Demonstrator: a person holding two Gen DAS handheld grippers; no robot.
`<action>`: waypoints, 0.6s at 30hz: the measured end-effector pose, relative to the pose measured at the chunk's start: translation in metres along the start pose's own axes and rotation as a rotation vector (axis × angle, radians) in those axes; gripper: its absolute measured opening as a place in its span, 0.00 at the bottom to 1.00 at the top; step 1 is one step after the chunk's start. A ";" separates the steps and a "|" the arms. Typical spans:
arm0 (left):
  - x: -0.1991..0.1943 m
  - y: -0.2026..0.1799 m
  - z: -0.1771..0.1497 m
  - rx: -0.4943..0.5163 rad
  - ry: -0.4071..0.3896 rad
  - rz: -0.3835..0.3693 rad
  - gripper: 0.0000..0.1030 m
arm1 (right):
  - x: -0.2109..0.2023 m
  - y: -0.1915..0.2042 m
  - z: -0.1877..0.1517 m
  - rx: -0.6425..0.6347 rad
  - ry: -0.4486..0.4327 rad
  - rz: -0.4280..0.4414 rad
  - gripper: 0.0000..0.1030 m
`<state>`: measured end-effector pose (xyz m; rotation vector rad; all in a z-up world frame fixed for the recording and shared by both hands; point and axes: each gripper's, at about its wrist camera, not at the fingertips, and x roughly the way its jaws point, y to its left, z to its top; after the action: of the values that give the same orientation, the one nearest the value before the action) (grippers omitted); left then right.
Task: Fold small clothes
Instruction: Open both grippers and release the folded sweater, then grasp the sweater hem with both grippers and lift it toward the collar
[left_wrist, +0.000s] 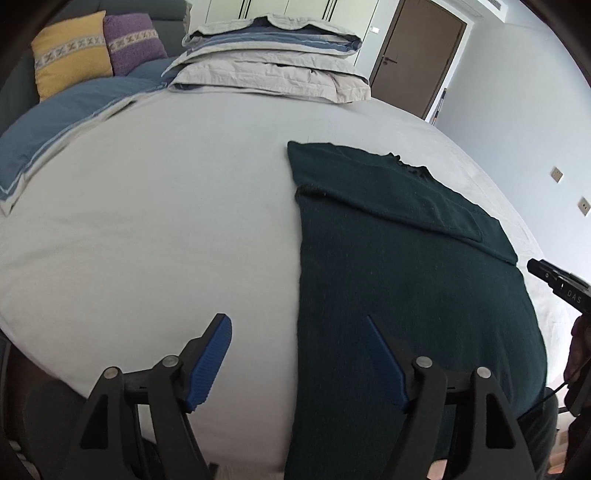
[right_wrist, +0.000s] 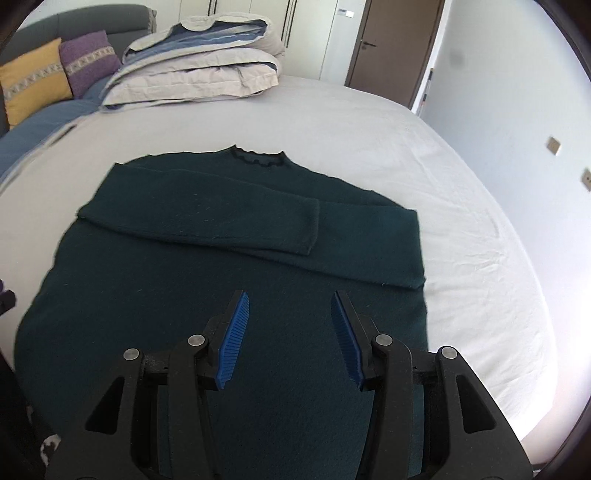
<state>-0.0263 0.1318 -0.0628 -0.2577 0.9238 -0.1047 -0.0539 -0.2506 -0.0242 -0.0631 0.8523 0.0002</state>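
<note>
A dark green sweater (right_wrist: 229, 280) lies flat on the white bed sheet (right_wrist: 369, 140), collar at the far end, both sleeves folded across the chest. It also shows in the left wrist view (left_wrist: 406, 288), on the right half. My left gripper (left_wrist: 299, 325) is open and empty, hovering over the sweater's left edge near the hem. My right gripper (right_wrist: 290, 301) is open and empty above the sweater's lower middle. The right gripper's body also shows at the right edge of the left wrist view (left_wrist: 557, 282).
A folded grey and blue duvet (right_wrist: 199, 70) is stacked at the bed's far end. Yellow (left_wrist: 70, 55) and purple (left_wrist: 133, 40) cushions sit far left by a blue pillow (left_wrist: 62, 118). A brown door (left_wrist: 417, 55) and a white wall stand beyond the bed's right side.
</note>
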 end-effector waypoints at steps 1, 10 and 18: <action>-0.004 0.007 -0.005 -0.024 0.022 -0.021 0.74 | -0.010 -0.004 -0.010 0.014 -0.002 0.051 0.44; -0.012 0.031 -0.059 -0.088 0.216 -0.161 0.67 | -0.063 -0.070 -0.106 0.158 0.071 0.319 0.44; 0.008 0.020 -0.081 -0.021 0.258 -0.199 0.63 | -0.062 -0.139 -0.166 0.441 0.069 0.464 0.44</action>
<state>-0.0863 0.1356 -0.1210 -0.3613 1.1548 -0.3178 -0.2163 -0.3969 -0.0790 0.5516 0.9034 0.2462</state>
